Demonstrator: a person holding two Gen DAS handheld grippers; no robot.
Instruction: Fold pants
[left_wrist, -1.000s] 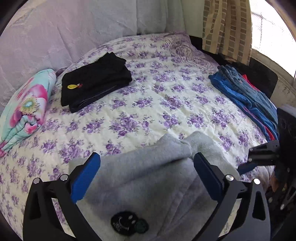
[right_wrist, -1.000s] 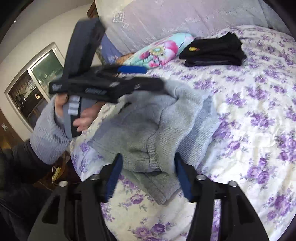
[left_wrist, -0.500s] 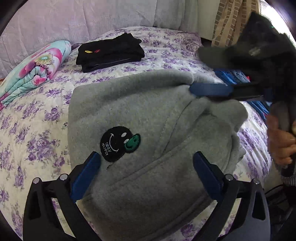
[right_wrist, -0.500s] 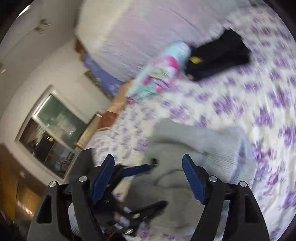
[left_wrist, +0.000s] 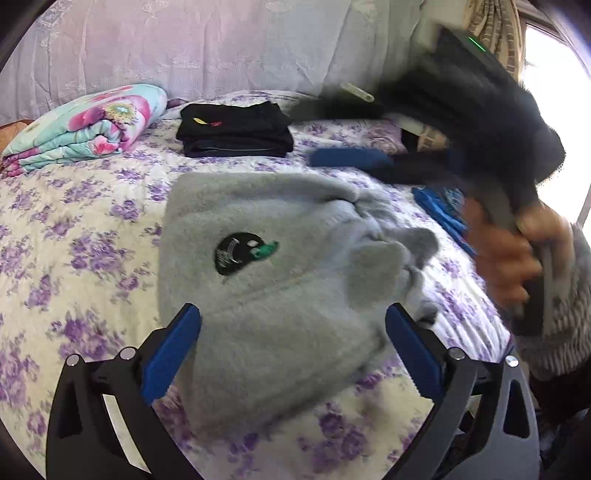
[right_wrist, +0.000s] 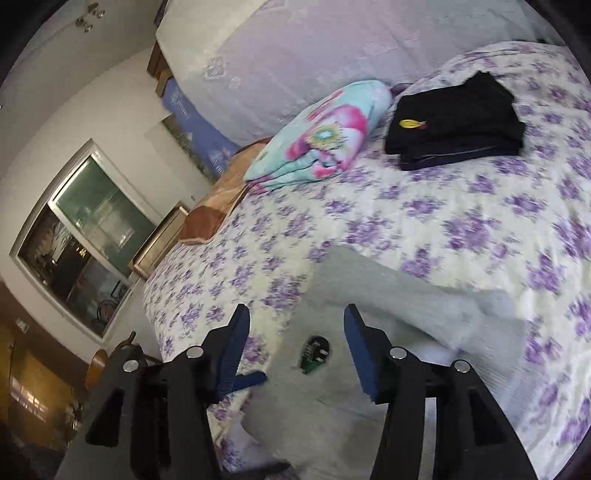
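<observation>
The grey fleece pants (left_wrist: 280, 295) lie folded in a bundle on the floral bedspread (left_wrist: 74, 240), with a black smiley patch (left_wrist: 240, 253) facing up. My left gripper (left_wrist: 291, 339) is open, its blue pads either side of the bundle's near end. My right gripper (right_wrist: 295, 332) is open and empty above the pants (right_wrist: 388, 314), with the patch (right_wrist: 314, 354) between its fingers. The right gripper also shows blurred in the left wrist view (left_wrist: 351, 158), held in a hand over the pants' far right side.
A stack of folded black clothes (left_wrist: 236, 129) and a rolled floral blanket (left_wrist: 85, 125) lie at the head of the bed. Blue jeans (left_wrist: 443, 210) lie at the right edge. A window and wooden furniture (right_wrist: 85, 229) stand beyond the bed's left side.
The grey pants were held up between both grippers and now lie on the bed. Both grippers have let go; the right one has swung up and away over the bundle.
</observation>
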